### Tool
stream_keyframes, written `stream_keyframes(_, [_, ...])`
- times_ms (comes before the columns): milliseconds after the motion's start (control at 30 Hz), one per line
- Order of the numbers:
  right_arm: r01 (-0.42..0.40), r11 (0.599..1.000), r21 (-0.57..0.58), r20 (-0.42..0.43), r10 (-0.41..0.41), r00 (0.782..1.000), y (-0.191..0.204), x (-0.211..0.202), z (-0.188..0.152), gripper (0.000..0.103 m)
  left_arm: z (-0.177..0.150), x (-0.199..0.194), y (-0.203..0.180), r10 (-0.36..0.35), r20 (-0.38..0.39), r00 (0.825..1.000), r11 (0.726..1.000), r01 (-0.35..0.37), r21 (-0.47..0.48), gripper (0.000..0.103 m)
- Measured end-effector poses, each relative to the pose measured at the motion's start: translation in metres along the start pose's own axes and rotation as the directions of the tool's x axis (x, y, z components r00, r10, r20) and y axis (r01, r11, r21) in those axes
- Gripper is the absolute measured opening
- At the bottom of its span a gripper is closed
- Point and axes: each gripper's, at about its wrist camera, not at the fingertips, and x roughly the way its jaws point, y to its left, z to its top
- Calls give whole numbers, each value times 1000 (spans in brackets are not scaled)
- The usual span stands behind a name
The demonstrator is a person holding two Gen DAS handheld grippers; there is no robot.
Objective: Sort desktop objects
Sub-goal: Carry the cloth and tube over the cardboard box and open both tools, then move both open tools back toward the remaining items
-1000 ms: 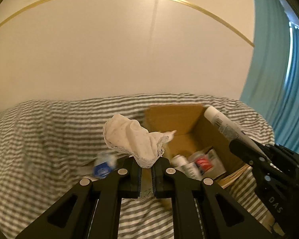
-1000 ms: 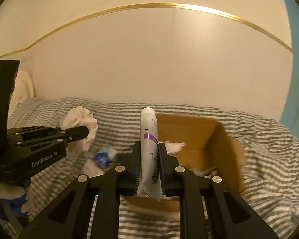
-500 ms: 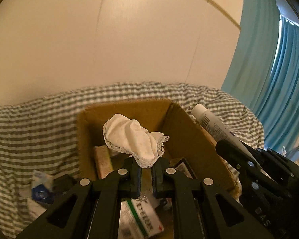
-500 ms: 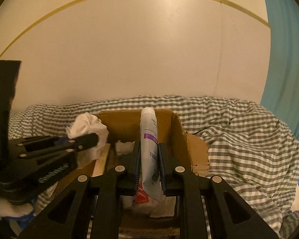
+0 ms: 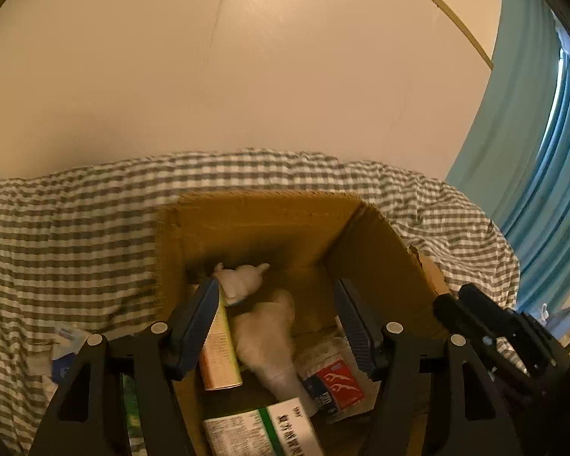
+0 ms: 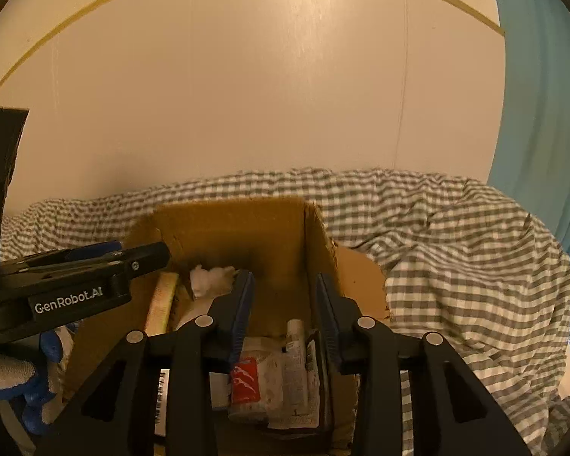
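Both grippers now gaping over the cardboard box [image 5: 247,224], nothing held: left gripper [image 5: 275,323] fingers spread wide and empty, right gripper [image 6: 283,313] fingers apart and empty too. Half a second ago the left one was clamped on the white cloth [image 5: 266,338] and the right one on the white tube [image 6: 295,345]; both have been let go. Cloth shows blurred between the left fingers, inside the box, likely mid-drop or just landed beside the orange-and-white carton [image 5: 218,345]. Tube lies in the box bottom between the right fingers, next to the red-and-white sachet [image 6: 243,380]. Green-and-white medicine box [image 5: 262,433] at near edge of the box, crumpled tissue [image 6: 211,279] against the far wall of it. Means two more items sorted; judging by this, next job is pulling back and fetching what's left, e.g. the blue-and-white packet [image 5: 62,357] lying outside, left of the box. Surface is a grey-white checked cloth [image 6: 456,250], rumpled, covering whatever is underneath; can't tell if desk or bed. Beyond: plain cream wall [image 6: 266,95] with a thin gold trim line [image 6: 57,43], teal curtain [image 5: 532,159] far right.
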Motion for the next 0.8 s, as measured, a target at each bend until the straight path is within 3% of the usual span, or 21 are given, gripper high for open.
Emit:
stream_keyframes(133, [1,1000,-3,31,-1,1000,10,-18,4,36,0,-27,11,11,32,999,1000,-11,-15,72])
stream_keyframes(267, [-26,1000,-13,71,26,997,27,-35,6,53,-3,-62,26,52,77,996,999,-51,-12,82])
stream_keyframes(433, [-78,996,-39,115,82,990,60,-61,9,59,-12,-104,51,118,127,985,993,-117,-13,91])
stream_keyframes(500, [-110,993,-53,122,115,986,74,-68,7,67,-17,-117,65,148,141,979,989,-146,-24,95])
stream_keyframes(700, [-189,974,-122,133,205,970,124,-83,-4,85,-36,-142,110,206,145,968,978,-197,-74,99])
stream_keyframes(800, [-219,963,-158,128,240,962,142,-86,-15,88,-45,-147,129,231,137,963,972,-221,-86,100])
